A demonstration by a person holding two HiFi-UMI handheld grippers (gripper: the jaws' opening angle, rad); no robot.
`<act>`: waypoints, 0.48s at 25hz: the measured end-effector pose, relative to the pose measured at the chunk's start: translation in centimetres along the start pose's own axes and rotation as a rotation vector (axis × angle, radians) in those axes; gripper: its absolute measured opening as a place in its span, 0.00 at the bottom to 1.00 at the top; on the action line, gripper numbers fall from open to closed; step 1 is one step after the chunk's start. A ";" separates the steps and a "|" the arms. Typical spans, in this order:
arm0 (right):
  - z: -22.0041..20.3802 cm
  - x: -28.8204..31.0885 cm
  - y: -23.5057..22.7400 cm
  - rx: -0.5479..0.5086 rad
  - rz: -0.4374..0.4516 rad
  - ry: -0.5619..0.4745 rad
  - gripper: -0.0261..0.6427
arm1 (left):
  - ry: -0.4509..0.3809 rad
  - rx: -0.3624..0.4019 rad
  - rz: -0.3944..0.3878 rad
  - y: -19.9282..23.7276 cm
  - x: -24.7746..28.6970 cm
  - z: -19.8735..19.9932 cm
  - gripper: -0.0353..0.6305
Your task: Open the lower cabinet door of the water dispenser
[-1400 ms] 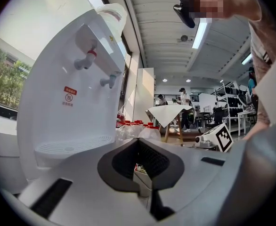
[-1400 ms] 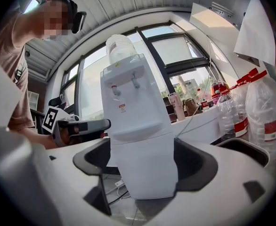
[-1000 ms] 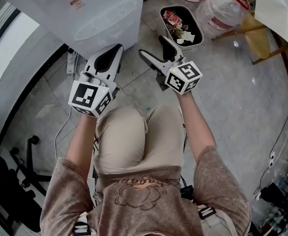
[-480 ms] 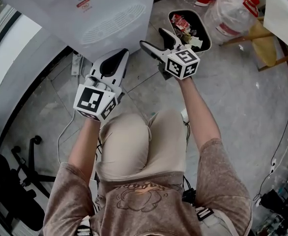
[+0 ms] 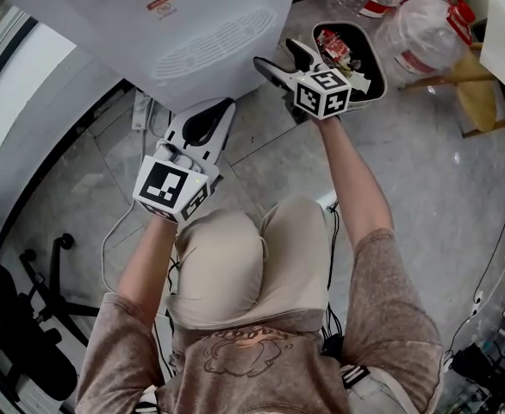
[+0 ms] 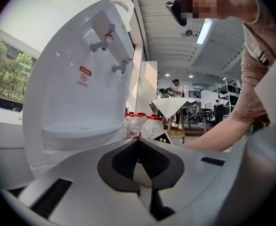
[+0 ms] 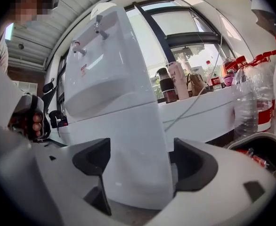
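Observation:
The white water dispenser (image 5: 201, 33) stands ahead of me on the floor. Its taps and drip tray fill the left gripper view (image 6: 77, 79). Its plain lower cabinet door (image 7: 133, 145) shows in the right gripper view. My right gripper (image 5: 278, 56) is open at the dispenser's lower right corner, and the cabinet's corner shows between its two jaws (image 7: 140, 161); I cannot tell whether they touch it. My left gripper (image 5: 218, 110) is shut on nothing, lower and short of the cabinet front, its pads meeting (image 6: 139, 142).
A black bin of rubbish (image 5: 356, 46) sits just right of the right gripper, with large water bottles (image 5: 425, 24) and a wooden stool (image 5: 476, 93) beyond. A power strip and cable (image 5: 139, 110) lie left of the dispenser. My knees are below both grippers.
Both grippers have moved forward toward the dispenser. The right one went farther and now reaches its lower right corner. Its jaws stay open.

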State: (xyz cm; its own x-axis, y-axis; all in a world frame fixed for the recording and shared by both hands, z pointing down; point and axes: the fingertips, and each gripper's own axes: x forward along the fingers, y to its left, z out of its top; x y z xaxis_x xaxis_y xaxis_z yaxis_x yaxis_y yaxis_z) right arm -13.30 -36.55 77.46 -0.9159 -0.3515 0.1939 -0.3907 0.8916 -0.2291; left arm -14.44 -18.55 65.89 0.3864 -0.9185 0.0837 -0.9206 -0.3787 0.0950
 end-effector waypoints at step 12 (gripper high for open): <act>0.1 2.2 -1.0 -0.001 0.122 0.016 0.68 | 0.033 0.009 -0.023 0.5 0.7 -1.2 0.08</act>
State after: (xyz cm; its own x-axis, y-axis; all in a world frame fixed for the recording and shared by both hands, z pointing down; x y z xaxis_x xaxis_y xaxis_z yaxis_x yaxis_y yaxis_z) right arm -14.97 -38.28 78.01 -0.9551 -0.2356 0.1798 -0.2761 0.9277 -0.2513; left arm -14.57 -19.21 67.19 0.4089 -0.9053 0.1147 -0.9119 -0.4007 0.0883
